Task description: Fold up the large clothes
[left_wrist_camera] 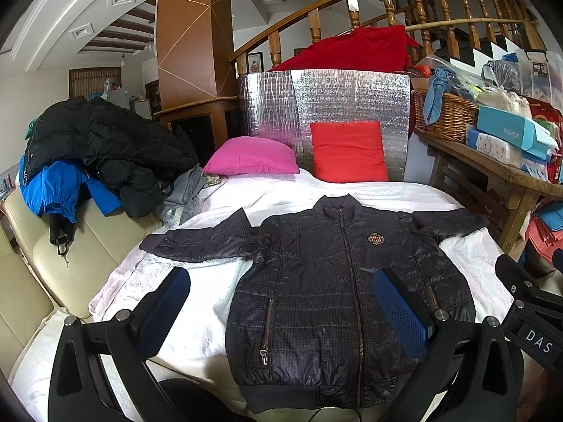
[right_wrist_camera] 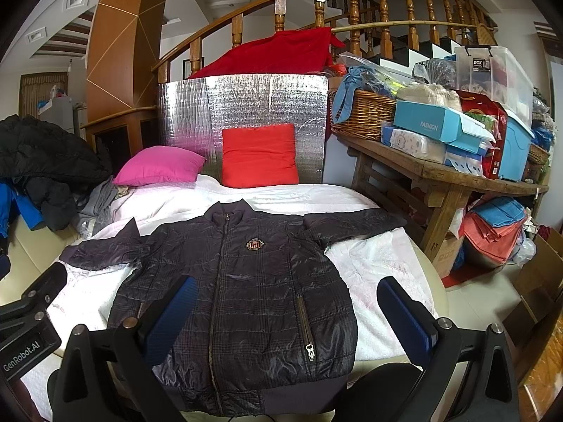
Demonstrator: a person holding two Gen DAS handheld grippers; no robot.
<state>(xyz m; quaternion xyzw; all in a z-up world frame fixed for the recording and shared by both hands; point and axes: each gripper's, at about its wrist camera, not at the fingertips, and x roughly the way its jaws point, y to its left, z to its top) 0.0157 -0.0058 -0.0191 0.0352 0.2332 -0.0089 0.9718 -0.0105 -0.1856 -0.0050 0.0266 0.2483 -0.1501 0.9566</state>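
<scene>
We hold the left tool (left_wrist_camera: 281, 307) and right tool (right_wrist_camera: 292, 311) with fingers spread wide and gripping nothing, above the hem of the jacket (right_wrist_camera: 239, 299) — zipped, front up, sleeves out — flat on the white bed (right_wrist_camera: 373, 263), pillows (right_wrist_camera: 258, 154) beyond.

light: soft, even, indoor daylight | glare: sheen on silver foil panel (left_wrist_camera: 323, 105) | shadows: faint | focus: sharp centre | edges: strong fisheye bending, dark vignetted corners
</scene>
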